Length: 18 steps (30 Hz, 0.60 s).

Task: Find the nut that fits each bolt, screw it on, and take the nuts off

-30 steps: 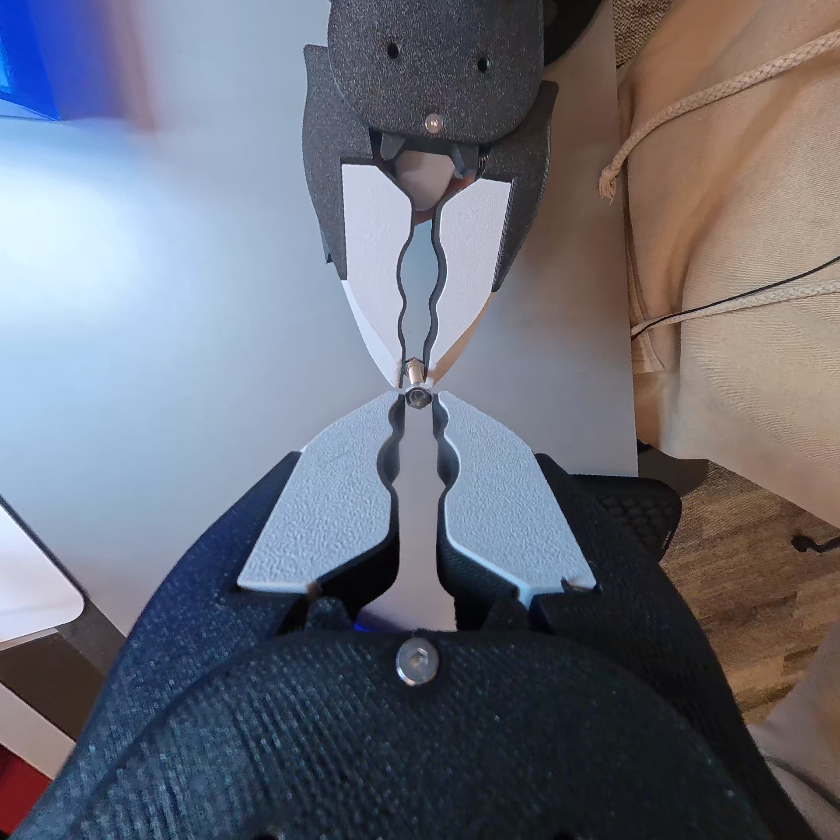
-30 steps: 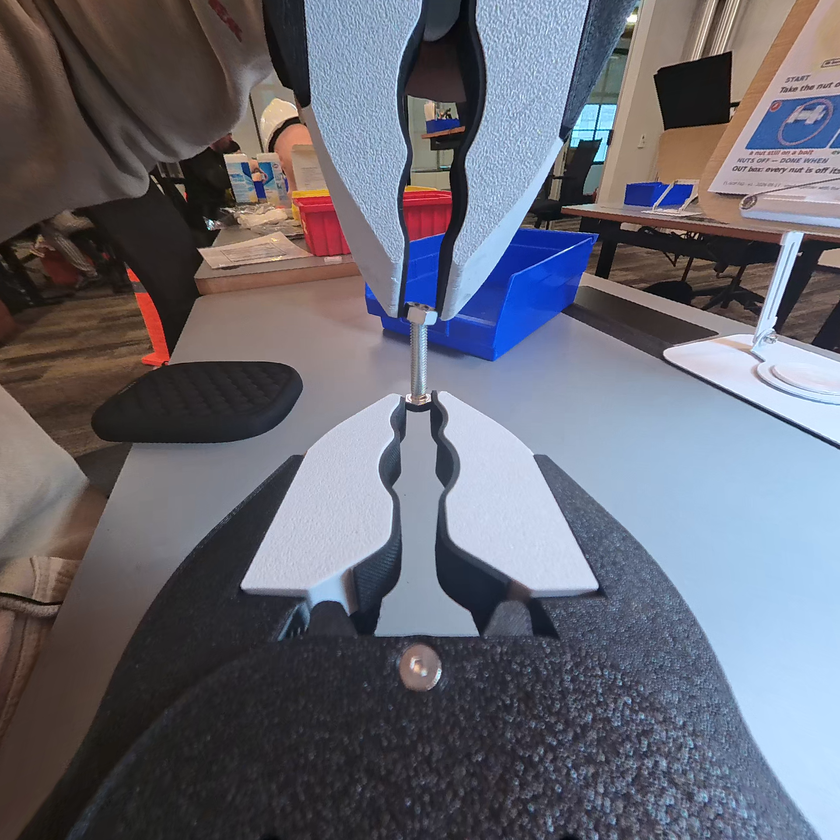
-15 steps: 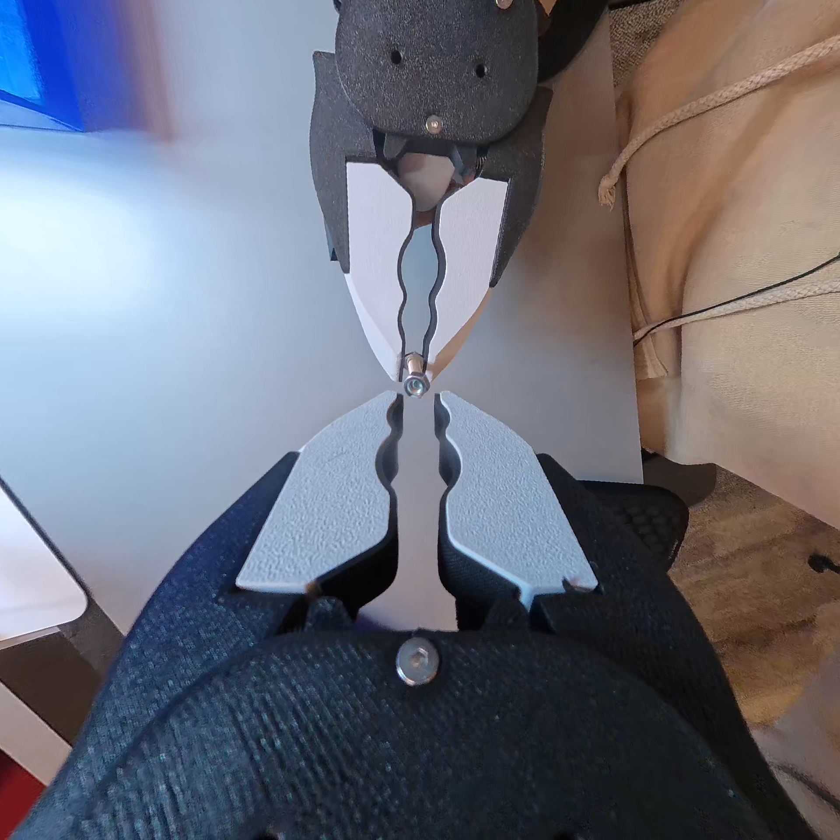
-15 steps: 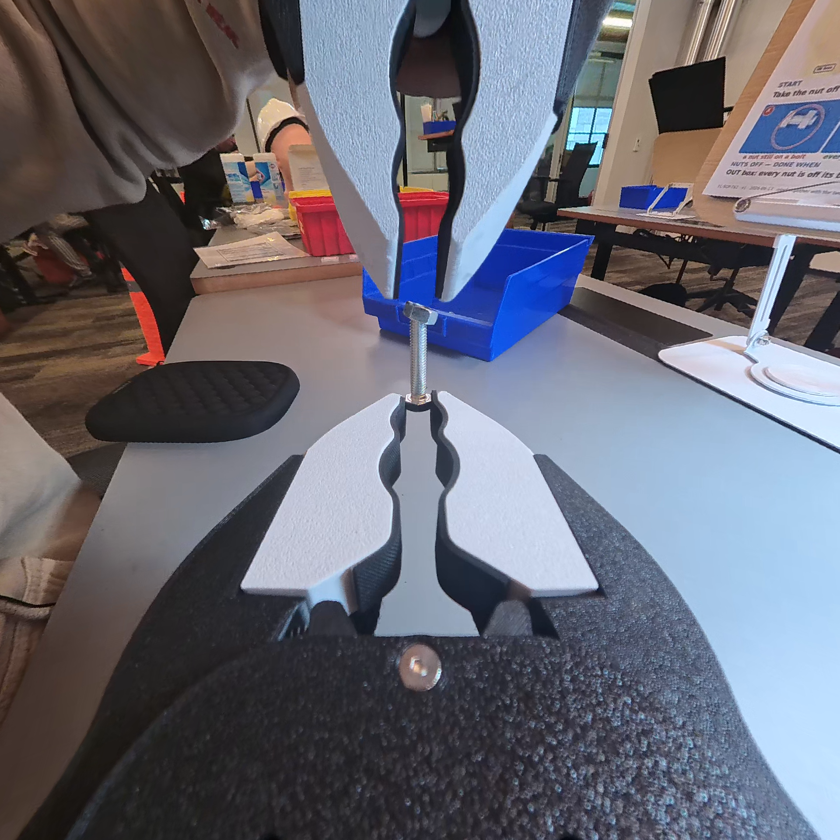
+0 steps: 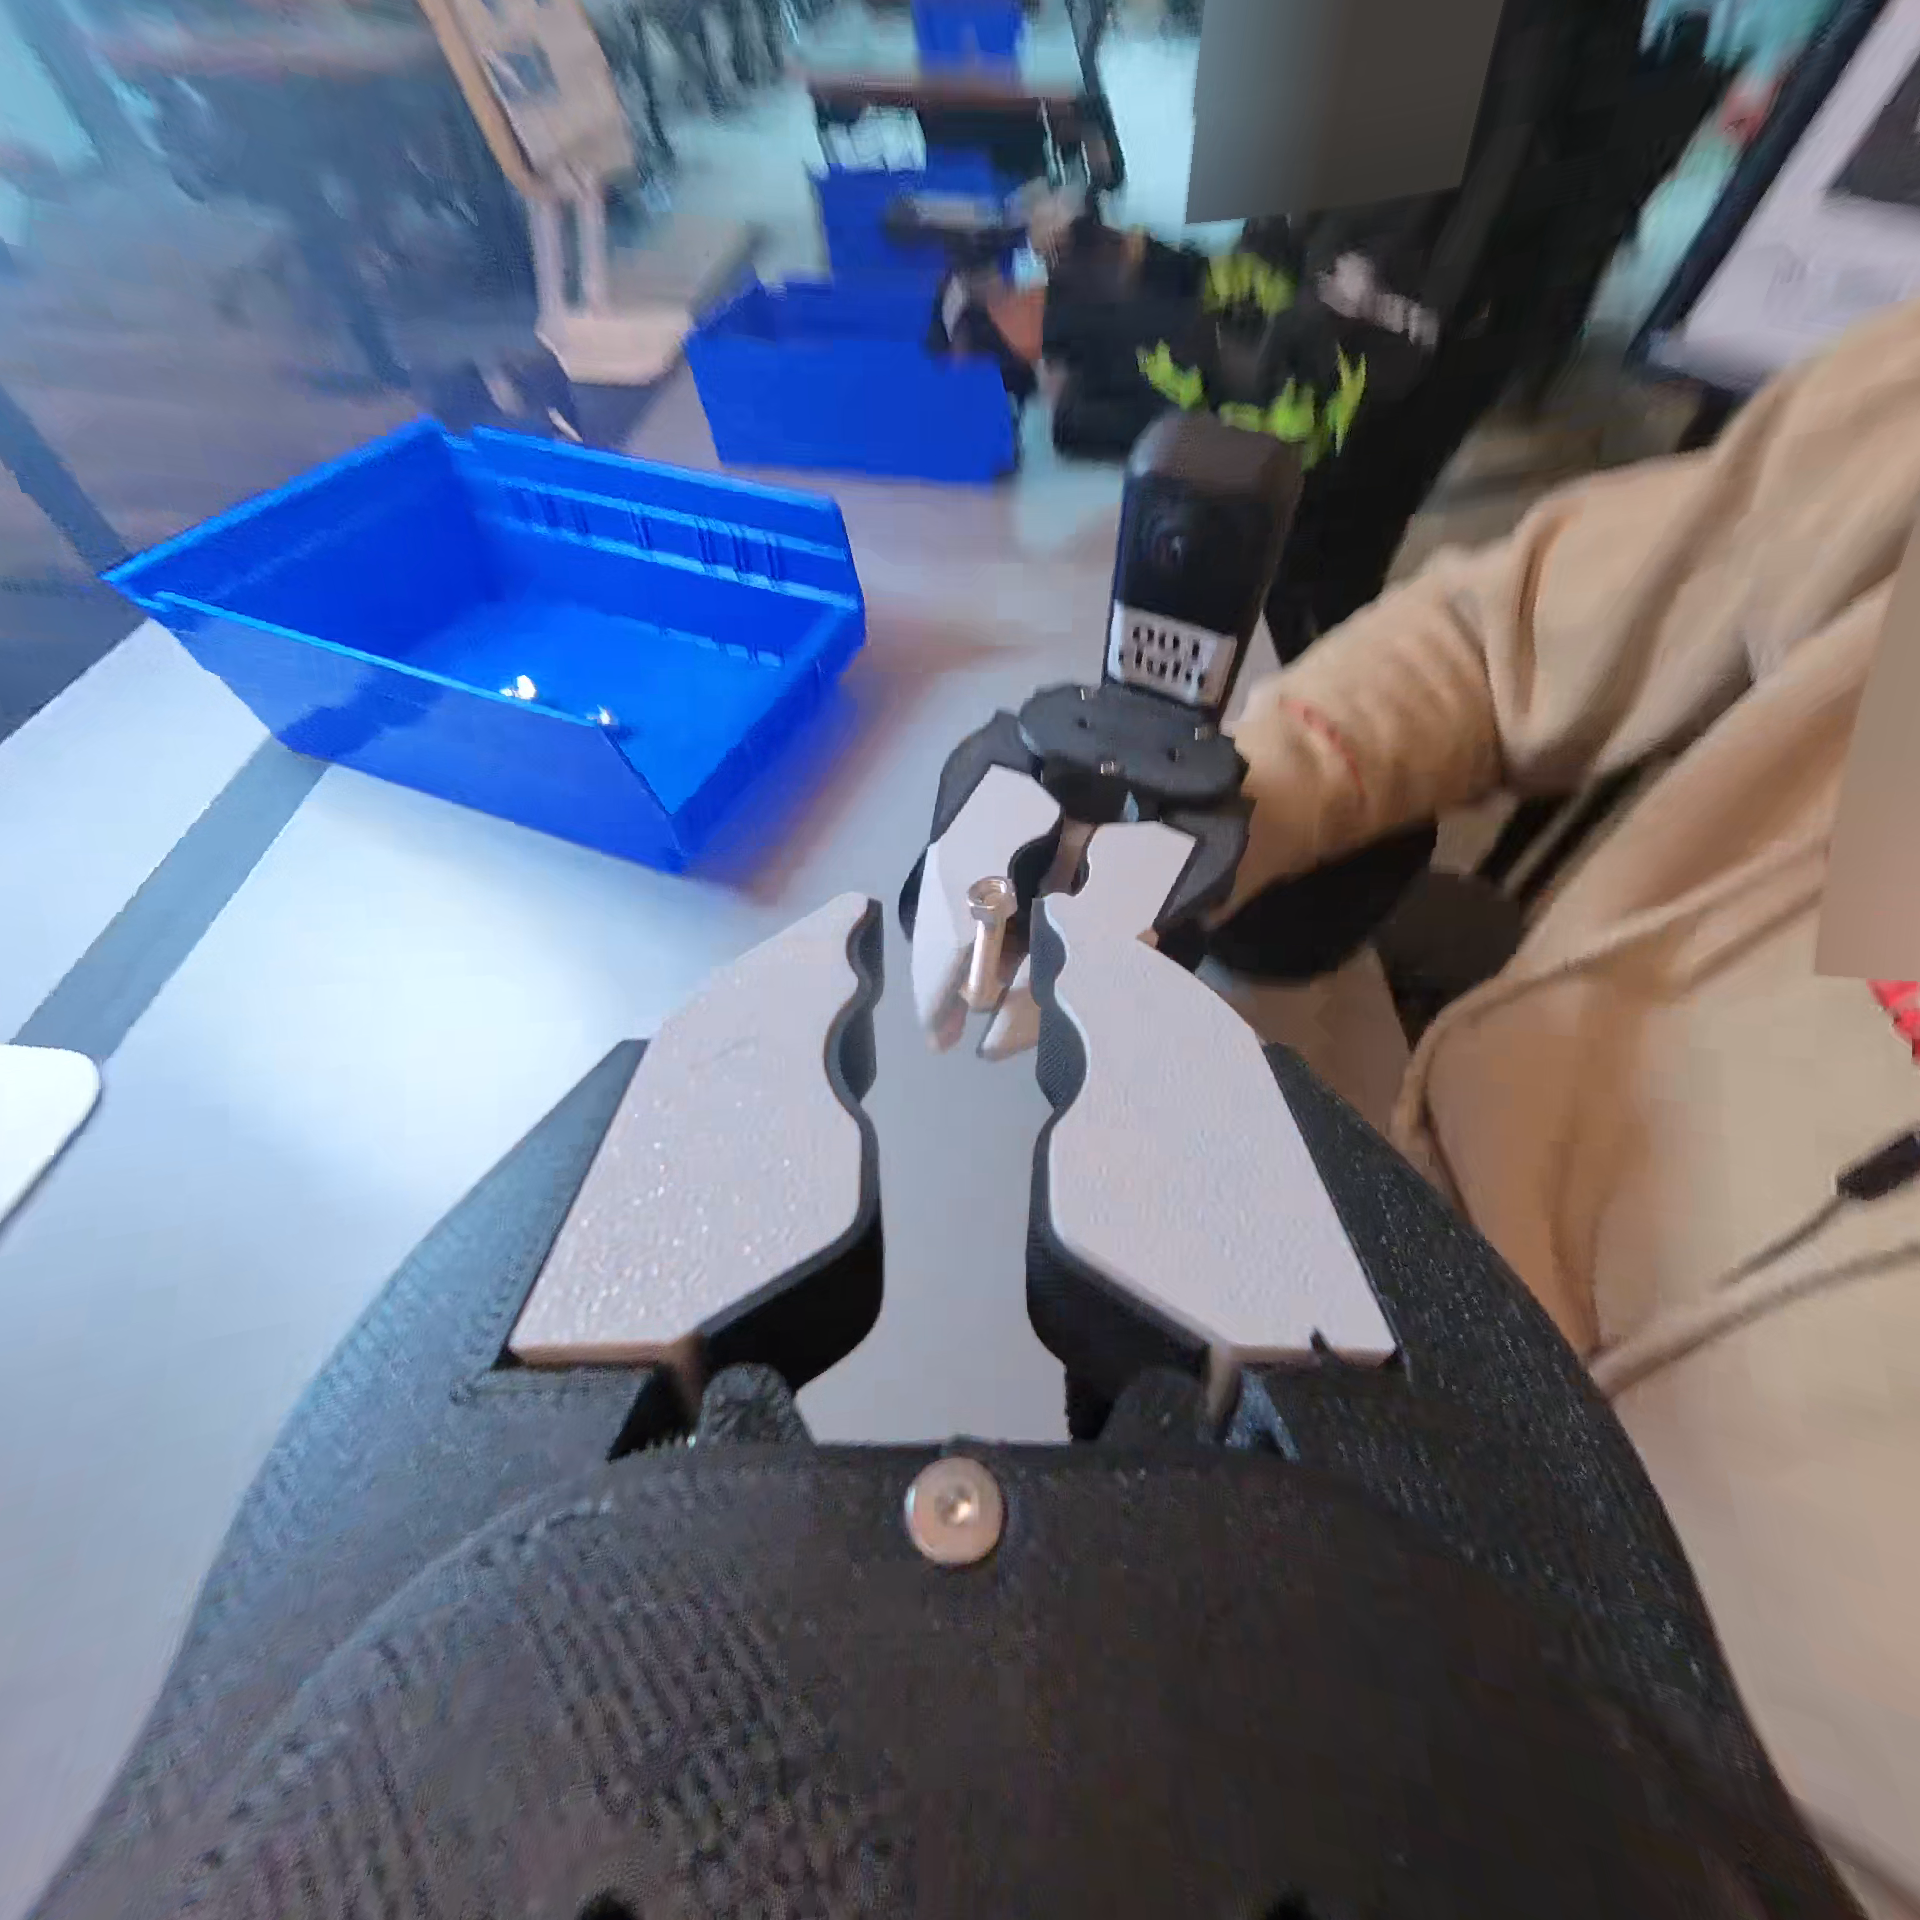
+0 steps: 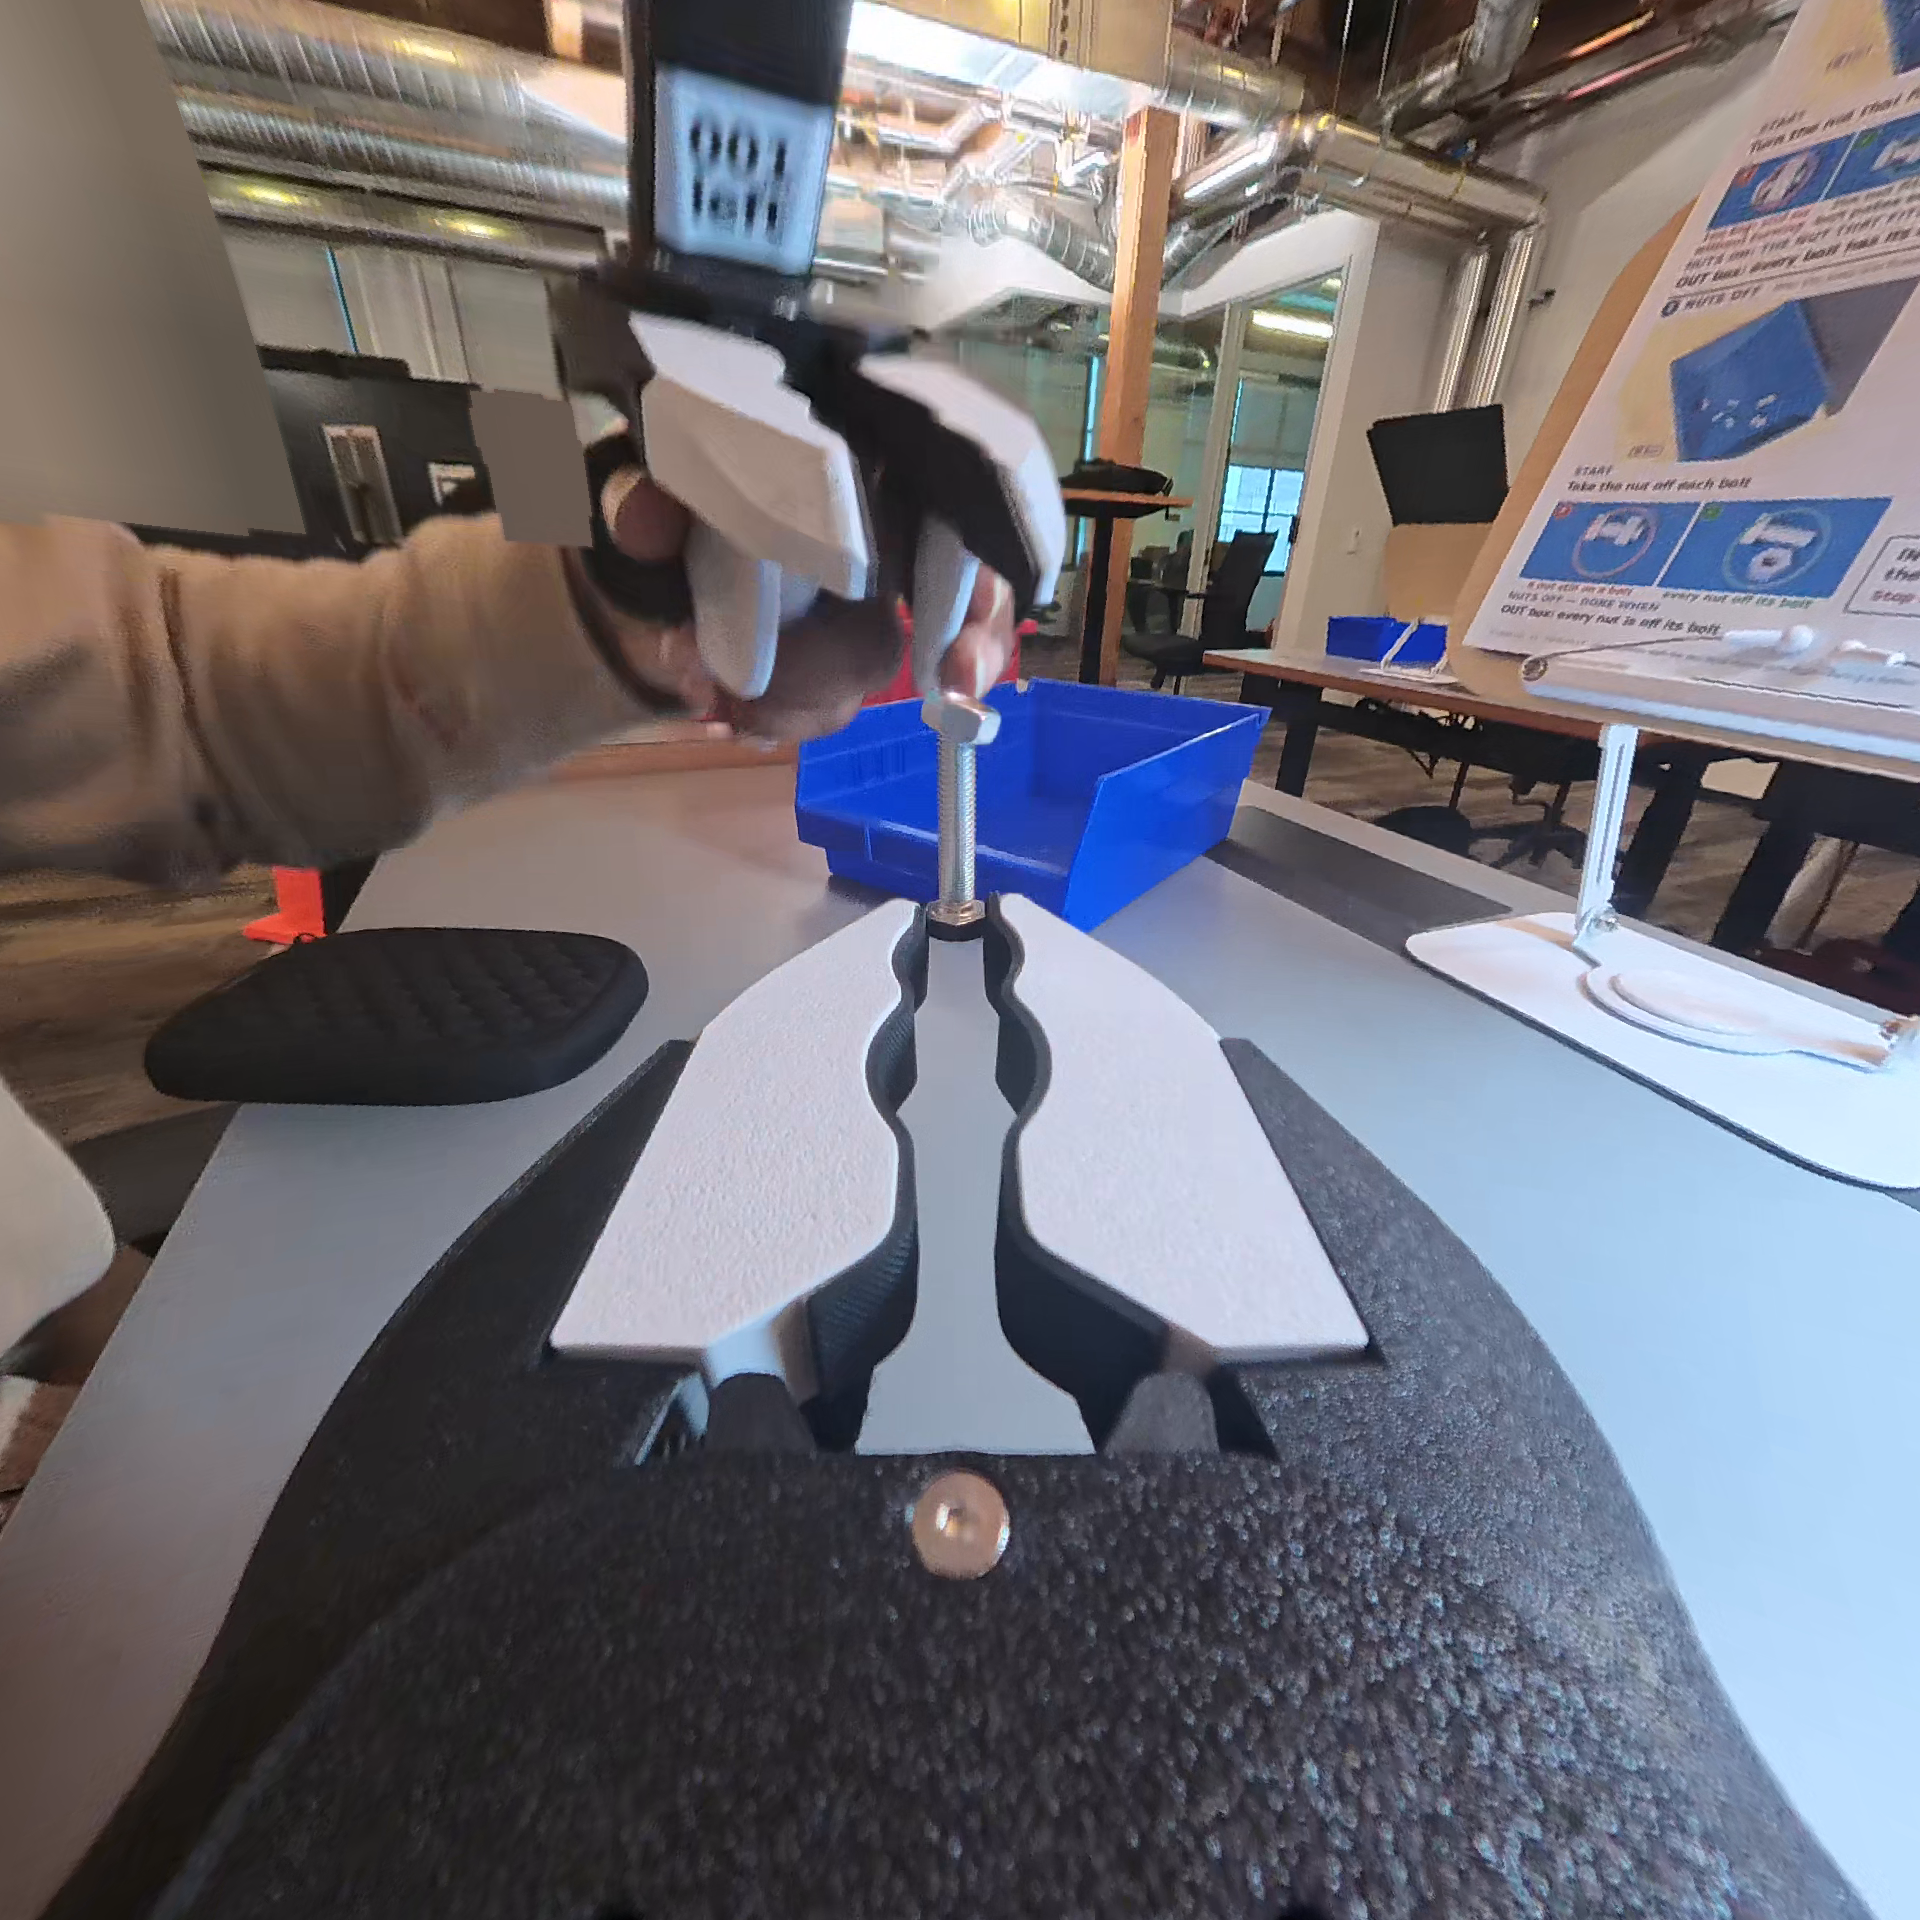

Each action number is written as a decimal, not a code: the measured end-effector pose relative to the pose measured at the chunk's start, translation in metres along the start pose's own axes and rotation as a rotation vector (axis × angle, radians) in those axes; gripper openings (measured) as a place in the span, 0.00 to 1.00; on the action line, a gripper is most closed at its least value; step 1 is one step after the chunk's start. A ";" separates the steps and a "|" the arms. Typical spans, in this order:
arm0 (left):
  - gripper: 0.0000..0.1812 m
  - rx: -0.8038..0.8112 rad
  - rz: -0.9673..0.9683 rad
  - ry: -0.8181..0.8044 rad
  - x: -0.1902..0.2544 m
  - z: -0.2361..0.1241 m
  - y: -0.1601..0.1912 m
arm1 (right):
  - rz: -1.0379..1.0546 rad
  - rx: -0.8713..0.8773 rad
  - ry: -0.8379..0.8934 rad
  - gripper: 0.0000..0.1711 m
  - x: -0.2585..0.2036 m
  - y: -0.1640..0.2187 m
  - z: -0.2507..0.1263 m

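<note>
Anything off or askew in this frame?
Nothing damaged or spilled. The right gripper pinches only the bottom end of the bolt, at what looks like a nut, so the shaft stands free and unsupported. The left gripper is open and off it. Loose hardware lies in the blue bin.

An open-plan office workshop: bare silver ventilation ducts [image 6: 1091,125] run overhead, blue plastic parts bins [image 6: 1039,800] sit on grey worktables [image 6: 1558,1195], with black office chairs [image 6: 1216,613] and glass partitions [image 6: 1278,457] behind.
</note>
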<state>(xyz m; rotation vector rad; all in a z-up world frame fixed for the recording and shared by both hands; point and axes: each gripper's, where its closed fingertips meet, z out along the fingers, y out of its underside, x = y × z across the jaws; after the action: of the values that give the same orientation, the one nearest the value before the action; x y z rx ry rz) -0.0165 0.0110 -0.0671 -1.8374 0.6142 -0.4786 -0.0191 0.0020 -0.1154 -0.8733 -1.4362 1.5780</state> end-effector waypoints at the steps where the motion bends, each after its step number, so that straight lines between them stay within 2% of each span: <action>1: 0.15 0.070 -0.032 -0.020 0.002 0.001 0.002 | -0.001 0.006 -0.002 0.06 0.000 0.000 0.000; 3: 0.14 0.160 -0.062 -0.073 0.001 0.005 0.008 | -0.003 0.007 -0.003 0.06 0.000 0.002 0.001; 7: 0.13 0.209 -0.049 -0.144 -0.001 0.014 0.020 | -0.012 -0.001 0.008 0.06 0.001 0.006 0.003; 18: 0.08 0.228 -0.115 -0.096 0.000 0.022 0.025 | -0.047 -0.052 0.015 0.06 0.004 0.018 0.006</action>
<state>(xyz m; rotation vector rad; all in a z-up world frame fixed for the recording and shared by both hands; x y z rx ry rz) -0.0079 0.0206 -0.0983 -1.6735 0.3740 -0.5120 -0.0278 0.0024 -0.1327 -0.8733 -1.4821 1.5026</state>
